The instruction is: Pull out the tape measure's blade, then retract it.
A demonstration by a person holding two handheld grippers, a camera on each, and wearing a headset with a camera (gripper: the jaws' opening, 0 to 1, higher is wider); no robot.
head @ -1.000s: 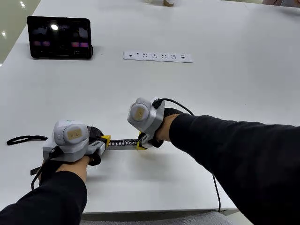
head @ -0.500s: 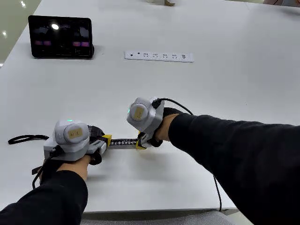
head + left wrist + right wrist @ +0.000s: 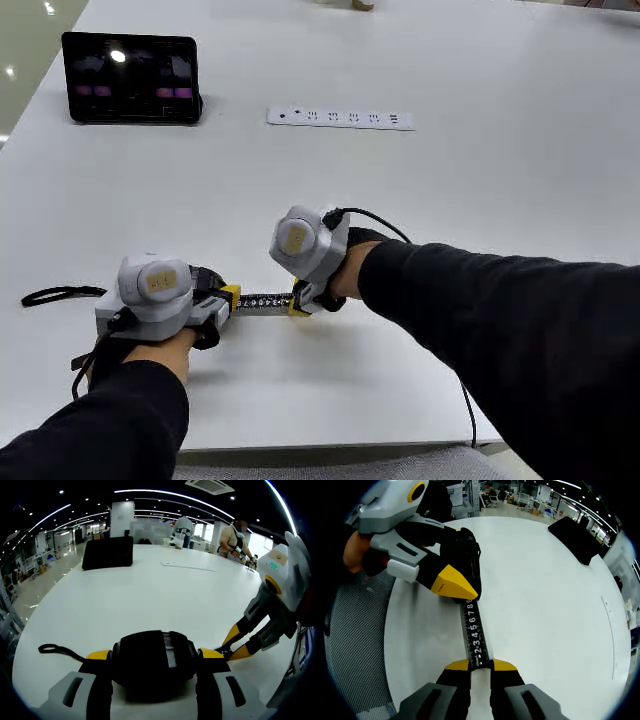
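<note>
We see the blade [image 3: 472, 632] a touch shorter than 1 second ago, so retraction seems begun. The right gripper [image 3: 480, 665] pinches its tip between its fingers. The left gripper [image 3: 155, 653] has its fingers clamped on the tape measure [image 3: 152, 660], resting on the counter [image 3: 450, 200].

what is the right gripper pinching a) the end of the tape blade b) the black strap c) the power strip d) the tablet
a: the right gripper is shut on the end of the blade, which runs back to the tape measure case in the left gripper.
</note>
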